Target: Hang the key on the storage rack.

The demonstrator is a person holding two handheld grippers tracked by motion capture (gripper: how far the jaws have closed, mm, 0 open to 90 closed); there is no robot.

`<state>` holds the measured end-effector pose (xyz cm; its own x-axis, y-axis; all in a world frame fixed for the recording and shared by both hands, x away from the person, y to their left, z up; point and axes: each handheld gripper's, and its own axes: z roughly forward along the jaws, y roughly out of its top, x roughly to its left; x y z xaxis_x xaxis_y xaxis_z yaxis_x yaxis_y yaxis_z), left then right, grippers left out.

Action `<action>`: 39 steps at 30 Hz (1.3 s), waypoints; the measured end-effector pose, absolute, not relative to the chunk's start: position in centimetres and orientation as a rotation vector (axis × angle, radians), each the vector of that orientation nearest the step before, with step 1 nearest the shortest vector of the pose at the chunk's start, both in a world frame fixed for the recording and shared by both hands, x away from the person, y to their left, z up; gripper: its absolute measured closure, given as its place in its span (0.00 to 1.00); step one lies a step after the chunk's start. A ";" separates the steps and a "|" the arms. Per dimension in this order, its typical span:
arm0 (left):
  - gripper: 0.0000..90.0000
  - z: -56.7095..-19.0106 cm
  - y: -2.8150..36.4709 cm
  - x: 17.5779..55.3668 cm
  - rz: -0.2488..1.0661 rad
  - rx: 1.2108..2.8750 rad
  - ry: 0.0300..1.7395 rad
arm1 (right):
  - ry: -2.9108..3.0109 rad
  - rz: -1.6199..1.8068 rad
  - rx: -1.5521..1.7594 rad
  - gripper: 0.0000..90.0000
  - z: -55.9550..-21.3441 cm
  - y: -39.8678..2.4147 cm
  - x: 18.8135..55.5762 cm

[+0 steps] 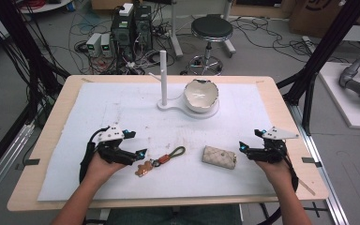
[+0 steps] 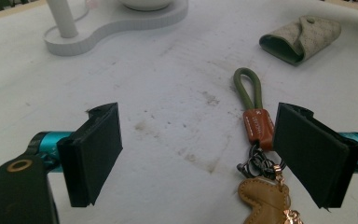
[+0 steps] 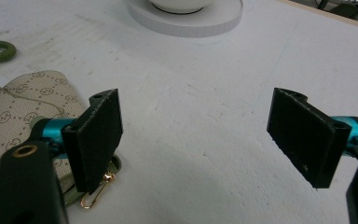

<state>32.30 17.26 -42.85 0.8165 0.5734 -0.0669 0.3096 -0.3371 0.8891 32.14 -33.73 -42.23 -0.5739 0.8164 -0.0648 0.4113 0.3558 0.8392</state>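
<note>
Desk [image 1: 51,154] is covered by a white mat [image 1: 122,112]; on it are seen a keychain [image 1: 161,160], a pouch [image 1: 219,157] and a white stand [image 1: 168,104].

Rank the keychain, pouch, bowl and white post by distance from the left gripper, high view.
From the left gripper:
1. Keychain, just beside its jaws on the mat.
2. Pouch, farther along the near side, by the right gripper.
3. White post and bowl, both on the white stand at the far side; too close to call.

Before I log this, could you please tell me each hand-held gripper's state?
Left hand-held gripper: open, holding nothing.
Right hand-held gripper: open, holding nothing.
</note>
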 end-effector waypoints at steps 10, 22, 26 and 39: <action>0.18 -43.6 13.4 32.5 0.263 2.069 0.592 | 2.140 1.125 1.076 0.21 -42.3 -33.9 32.1; 0.18 -44.8 9.9 32.7 0.229 2.187 0.544 | 2.150 1.125 1.071 0.21 -42.4 -33.8 32.2; 0.19 -45.0 9.5 32.6 0.230 2.200 0.549 | 2.152 1.122 1.072 0.21 -42.4 -33.9 32.3; 0.39 -45.4 9.4 32.4 0.271 2.219 0.591 | 2.162 1.108 1.076 0.21 -42.6 -33.9 32.4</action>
